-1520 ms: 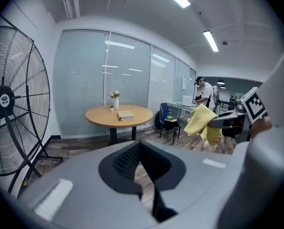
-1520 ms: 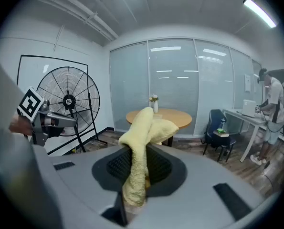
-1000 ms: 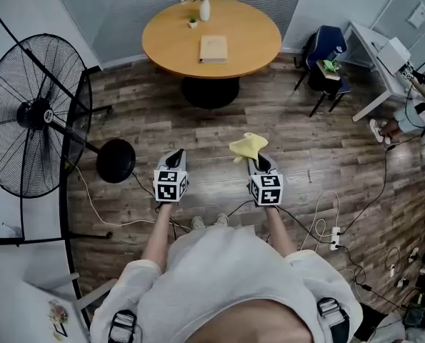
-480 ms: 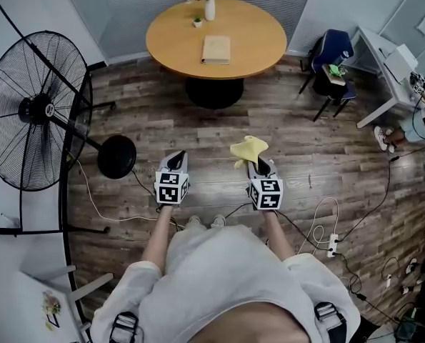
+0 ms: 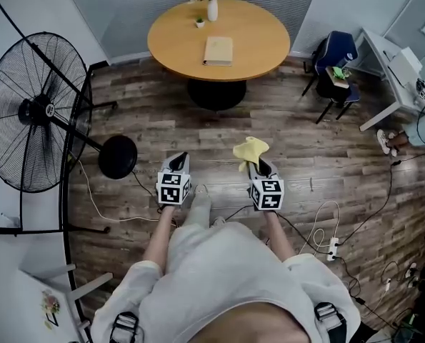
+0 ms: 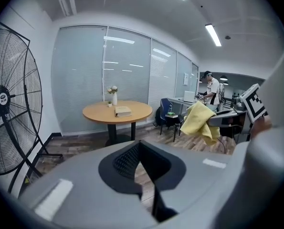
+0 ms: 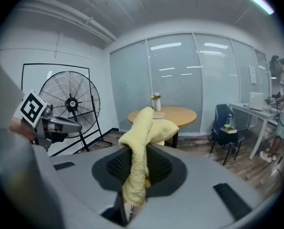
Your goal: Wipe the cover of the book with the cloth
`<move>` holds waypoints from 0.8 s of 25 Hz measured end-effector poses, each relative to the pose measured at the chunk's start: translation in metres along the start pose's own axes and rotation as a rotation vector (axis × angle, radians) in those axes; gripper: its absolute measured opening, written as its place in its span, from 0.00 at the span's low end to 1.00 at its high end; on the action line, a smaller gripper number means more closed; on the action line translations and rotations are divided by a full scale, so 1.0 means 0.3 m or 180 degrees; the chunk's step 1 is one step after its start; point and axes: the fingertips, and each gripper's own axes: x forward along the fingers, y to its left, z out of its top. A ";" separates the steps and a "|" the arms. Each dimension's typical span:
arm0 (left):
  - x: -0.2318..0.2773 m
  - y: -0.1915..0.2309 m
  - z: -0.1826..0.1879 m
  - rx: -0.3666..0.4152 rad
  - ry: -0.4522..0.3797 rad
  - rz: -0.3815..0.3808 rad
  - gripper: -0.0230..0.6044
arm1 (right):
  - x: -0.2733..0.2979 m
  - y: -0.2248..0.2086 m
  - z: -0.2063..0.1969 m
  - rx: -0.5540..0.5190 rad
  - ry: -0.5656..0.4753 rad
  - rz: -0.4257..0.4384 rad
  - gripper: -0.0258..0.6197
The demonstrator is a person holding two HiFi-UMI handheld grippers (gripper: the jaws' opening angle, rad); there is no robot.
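A tan book [image 5: 218,50] lies flat on the round wooden table [image 5: 258,48] far ahead; it also shows in the left gripper view as the book [image 6: 122,111]. My right gripper [image 5: 258,164] is shut on a yellow cloth [image 5: 250,149], which sticks up from between its jaws, cloth [image 7: 141,147]. My left gripper [image 5: 177,161] is shut and holds nothing, left gripper [image 6: 141,152]. Both grippers hover over the wood floor, well short of the table.
A large black standing fan [image 5: 33,113] with a round base [image 5: 117,157] stands at the left. A white vase [image 5: 212,9] and small plant sit at the table's back. A blue chair [image 5: 333,63] and white desk [image 5: 387,63] stand right. Cables and a power strip [image 5: 332,247] lie on the floor.
The table has shifted slightly in the head view as the person steps forward; a foot now shows between the grippers. Both grippers keep their hold and spacing.
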 end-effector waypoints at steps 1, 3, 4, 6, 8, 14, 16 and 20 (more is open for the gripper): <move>0.010 0.007 0.002 -0.0004 0.0008 -0.0001 0.05 | 0.012 -0.003 0.001 0.0000 0.0011 -0.0001 0.15; 0.030 0.024 -0.001 -0.0009 0.0029 0.0000 0.05 | 0.037 -0.008 0.000 0.0002 0.0032 -0.0001 0.15; 0.043 0.035 -0.002 -0.0010 0.0038 0.0000 0.05 | 0.051 -0.010 0.002 0.0002 0.0035 -0.0001 0.15; 0.075 0.058 0.004 -0.0012 0.0050 -0.0004 0.05 | 0.084 -0.016 0.013 0.0003 0.0028 -0.0005 0.15; 0.112 0.078 0.015 -0.0016 0.0052 -0.0020 0.05 | 0.119 -0.025 0.026 0.0009 0.0023 -0.0015 0.15; 0.267 0.146 0.070 -0.0043 0.0028 -0.0113 0.05 | 0.267 -0.053 0.060 0.0045 0.0075 -0.0039 0.15; 0.323 0.170 0.100 -0.0054 0.0027 -0.0152 0.05 | 0.323 -0.065 0.086 0.0025 0.0100 -0.0038 0.15; 0.419 0.220 0.161 -0.0024 0.0035 -0.0227 0.05 | 0.422 -0.091 0.155 -0.0002 0.0110 -0.0069 0.15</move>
